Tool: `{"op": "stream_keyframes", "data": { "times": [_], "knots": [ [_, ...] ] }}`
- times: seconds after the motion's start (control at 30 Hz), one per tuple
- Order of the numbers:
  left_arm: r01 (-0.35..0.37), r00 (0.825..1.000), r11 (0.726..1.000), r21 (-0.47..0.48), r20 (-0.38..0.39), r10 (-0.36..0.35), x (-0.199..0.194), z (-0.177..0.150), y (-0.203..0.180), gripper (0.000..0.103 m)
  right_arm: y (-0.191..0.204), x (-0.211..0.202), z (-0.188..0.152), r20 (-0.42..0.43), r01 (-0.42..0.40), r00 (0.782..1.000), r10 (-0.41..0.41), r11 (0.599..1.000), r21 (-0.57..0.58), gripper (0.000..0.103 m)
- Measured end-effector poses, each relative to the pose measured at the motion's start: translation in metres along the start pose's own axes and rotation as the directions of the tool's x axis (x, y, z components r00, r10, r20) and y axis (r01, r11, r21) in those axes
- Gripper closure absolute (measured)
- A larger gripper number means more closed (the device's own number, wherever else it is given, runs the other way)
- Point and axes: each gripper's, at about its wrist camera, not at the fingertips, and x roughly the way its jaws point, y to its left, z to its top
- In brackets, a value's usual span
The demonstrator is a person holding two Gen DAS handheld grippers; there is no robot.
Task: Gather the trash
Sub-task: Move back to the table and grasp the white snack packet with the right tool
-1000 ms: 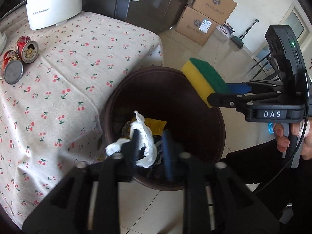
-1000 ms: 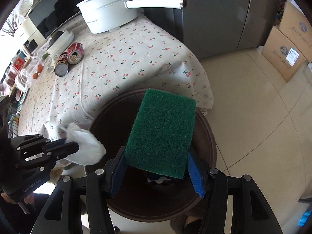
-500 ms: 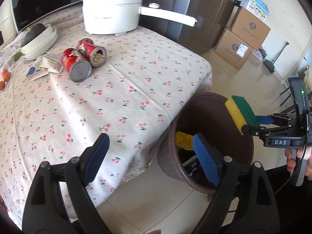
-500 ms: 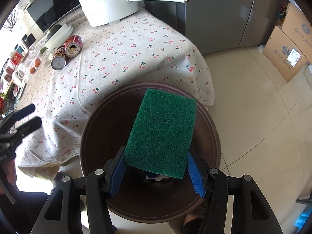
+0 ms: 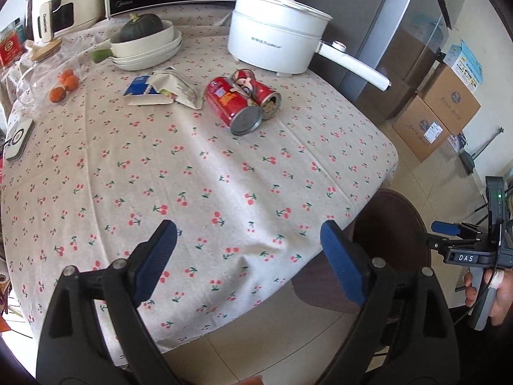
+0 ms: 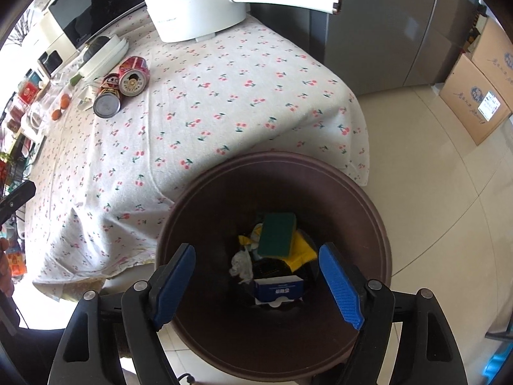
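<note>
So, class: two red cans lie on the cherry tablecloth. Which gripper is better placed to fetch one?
Left. The left gripper, fingers empty, faces the red cans across the tablecloth. The right gripper hangs over the bin, its jaws opening.

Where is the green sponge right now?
In the right wrist view, the sponge lies inside the brown bin, atop yellow trash, beside crumpled tissue.

Both grippers empty, jaws spreading

The left gripper [image 5: 248, 256] tilts downward, its blue-padded fingers [image 5: 155, 258] set wide and opening further with nothing between them. The right gripper [image 6: 256, 284] points steeply down, jaws opening, empty too. A hand [image 5: 490, 295] grips its handle; the hand holding the left gripper is barely visible.
</note>
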Motion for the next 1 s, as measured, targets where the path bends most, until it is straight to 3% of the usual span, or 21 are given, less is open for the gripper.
{"op": "stream_keyframes", "data": {
  "times": [0.37,0.43,0.57,0.83,1.0],
  "knots": [
    [-0.081,0.996,0.990,-0.115,0.020,0.084,-0.015,0.003,0.058,0.012,0.053,-0.001,0.023,0.035,-0.003,0.999,0.006,0.997,-0.076,0.021],
    [-0.119,0.993,0.986,-0.118,0.015,0.121,-0.015,0.005,0.067,0.007,0.065,-0.001,0.031,0.040,0.004,0.999,0.000,0.995,-0.102,0.021],
    [-0.235,0.971,0.966,-0.106,0.015,0.238,-0.010,0.014,0.087,0.005,0.095,0.000,0.058,0.042,-0.028,0.999,0.034,0.990,-0.139,0.021],
    [-0.333,0.943,0.938,-0.098,-0.040,0.331,0.017,0.022,0.125,0.004,0.196,0.016,0.123,0.089,-0.032,0.994,0.063,0.949,-0.312,0.020],
    [-0.382,0.924,0.917,-0.116,-0.060,0.378,0.021,0.029,0.144,0.004,0.257,0.045,0.159,0.089,-0.047,0.992,0.085,0.931,-0.361,0.020]
  ]
}}
